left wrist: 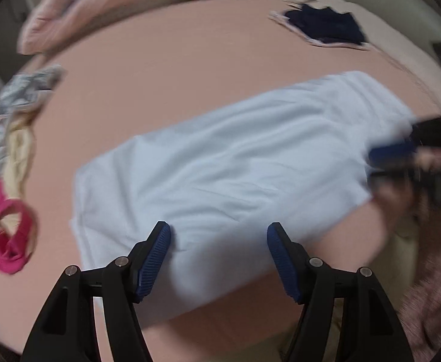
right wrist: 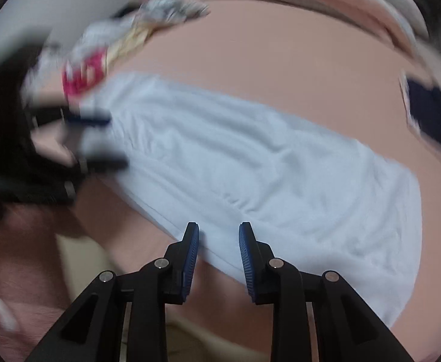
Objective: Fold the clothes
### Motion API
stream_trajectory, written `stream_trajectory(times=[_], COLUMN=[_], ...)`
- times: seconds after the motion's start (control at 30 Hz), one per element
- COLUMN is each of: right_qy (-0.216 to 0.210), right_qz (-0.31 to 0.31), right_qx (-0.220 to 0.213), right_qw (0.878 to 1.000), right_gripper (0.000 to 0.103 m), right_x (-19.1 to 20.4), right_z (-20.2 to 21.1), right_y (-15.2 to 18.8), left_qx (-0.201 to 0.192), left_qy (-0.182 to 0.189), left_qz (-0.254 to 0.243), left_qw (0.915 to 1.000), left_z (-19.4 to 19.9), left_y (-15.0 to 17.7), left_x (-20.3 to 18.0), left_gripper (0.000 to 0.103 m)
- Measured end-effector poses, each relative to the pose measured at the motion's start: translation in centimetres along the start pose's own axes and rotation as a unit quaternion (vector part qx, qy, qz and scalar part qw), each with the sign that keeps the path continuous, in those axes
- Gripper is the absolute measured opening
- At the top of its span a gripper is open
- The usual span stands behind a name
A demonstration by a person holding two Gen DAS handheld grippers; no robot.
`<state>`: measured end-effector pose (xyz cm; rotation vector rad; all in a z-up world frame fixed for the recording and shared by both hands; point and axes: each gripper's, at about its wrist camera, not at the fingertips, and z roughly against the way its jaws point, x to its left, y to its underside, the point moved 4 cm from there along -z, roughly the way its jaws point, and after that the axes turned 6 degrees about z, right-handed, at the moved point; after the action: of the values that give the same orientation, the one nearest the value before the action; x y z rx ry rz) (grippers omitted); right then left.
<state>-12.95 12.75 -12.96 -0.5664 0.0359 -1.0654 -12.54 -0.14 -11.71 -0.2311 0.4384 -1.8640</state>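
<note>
A pale blue-white garment (left wrist: 220, 157) lies flat as a long folded strip on the pink bed sheet (left wrist: 175, 60). My left gripper (left wrist: 218, 229) hovers open over its near edge, jaws wide, nothing pinched between them. My right gripper (right wrist: 218, 229) stands open with a narrower gap over the near edge of the same garment (right wrist: 250, 166), its pads clear of the cloth. In the left wrist view the right gripper (left wrist: 392, 163) shows blurred at the garment's right end. In the right wrist view the left gripper (right wrist: 106, 138) shows blurred at the garment's left end.
A heap of loose clothes (left wrist: 12, 150), grey, yellow and bright pink, lies at the left of the bed. A dark navy garment (left wrist: 326, 25) lies at the far right. A rolled pink quilt (left wrist: 115, 0) runs along the back. The bed's front edge is close below the grippers.
</note>
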Motion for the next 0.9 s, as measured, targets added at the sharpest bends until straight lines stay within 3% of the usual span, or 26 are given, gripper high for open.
stream_trajectory(times=[0.07, 0.1, 0.13, 0.2, 0.23, 0.27, 0.3, 0.4, 0.5, 0.57, 0.6, 0.63, 0.7, 0.77, 0.8, 0.83, 0.9], right_qy=[-0.011, 0.003, 0.02, 0.055, 0.072, 0.099, 0.123, 0.135, 0.121, 0.135, 0.126, 0.113, 0.104, 0.12, 0.128, 0.123, 0.114], right_qz=[-0.132, -0.171, -0.171, -0.138, -0.114, -0.081, -0.057, -0.086, -0.118, -0.086, -0.067, -0.051, -0.023, 0.01, 0.026, 0.038, 0.024], right_qx=[-0.041, -0.056, -0.058, -0.033, -0.007, 0.023, 0.039, 0.032, 0.01, -0.005, -0.014, -0.023, -0.018, 0.008, 0.02, 0.02, 0.021], right_qw=[0.99, 0.984, 0.983, 0.988, 0.991, 0.991, 0.99, 0.987, 0.986, 0.987, 0.99, 0.992, 0.994, 0.993, 0.991, 0.991, 0.993], right_gripper=[0.027, 0.027, 0.027, 0.027, 0.027, 0.027, 0.024, 0.023, 0.026, 0.027, 0.027, 0.027, 0.028, 0.027, 0.02, 0.012, 0.011], right_x=[-4.1, -5.9, -6.7, -7.4, -7.5, -7.7, -8.0, -11.5, -13.0, -10.8, -9.1, -7.4, -5.2, -4.9, -4.7, -5.0, -6.9], right_z=[1.3, 1.6, 1.3, 0.0, -1.0, -2.1, -2.7, -1.4, 0.1, 0.7, 0.9, 1.0, 0.2, -1.5, -2.3, -2.2, -0.3], right_y=[-1.8, -2.7, -3.4, -4.4, -4.5, -4.4, -4.2, -4.1, -4.0, -4.3, -4.3, -4.2, -3.4, -2.1, -1.4, -1.2, -1.4], left_qx=[-0.034, -0.038, -0.041, 0.014, 0.051, 0.056, 0.057, 0.065, 0.017, -0.034, -0.042, -0.038, 0.014, 0.033, 0.041, 0.046, 0.041], left_qy=[-0.004, 0.006, 0.017, 0.052, 0.025, 0.012, 0.002, 0.011, 0.004, 0.033, 0.03, 0.016, -0.03, -0.041, -0.045, -0.046, -0.057], left_qz=[0.019, 0.046, 0.076, 0.107, 0.098, 0.072, 0.045, 0.048, 0.103, 0.146, 0.155, 0.152, 0.125, 0.11, 0.102, 0.107, 0.124], left_qw=[0.9993, 0.9982, 0.9961, 0.9927, 0.9936, 0.9957, 0.9974, 0.9967, 0.9945, 0.9882, 0.9865, 0.9875, 0.9915, 0.9926, 0.9929, 0.9921, 0.9898], left_z=[0.6, 0.2, -0.2, -2.6, -4.1, -4.2, -3.9, -2.9, -1.2, -0.4, -0.7, -1.3, -4.2, -5.2, -5.5, -5.3, -4.2], left_y=[-2.1, -3.0, -4.0, -4.3, -3.9, -3.1, -2.3, -1.3, -2.3, -3.5, -4.0, -4.2, -4.0, -5.1, -5.6, -6.0, -6.7], left_x=[0.7, 1.4, 2.3, 2.9, 3.2, 2.8, 2.3, 3.7, 5.2, 4.9, 4.5, 3.9, 2.5, 2.4, 2.3, 2.7, 3.9], left_gripper=[0.065, 0.065, 0.065, 0.065, 0.065, 0.065, 0.065, 0.065, 0.065, 0.065, 0.065, 0.065, 0.065, 0.068, 0.068, 0.068, 0.068])
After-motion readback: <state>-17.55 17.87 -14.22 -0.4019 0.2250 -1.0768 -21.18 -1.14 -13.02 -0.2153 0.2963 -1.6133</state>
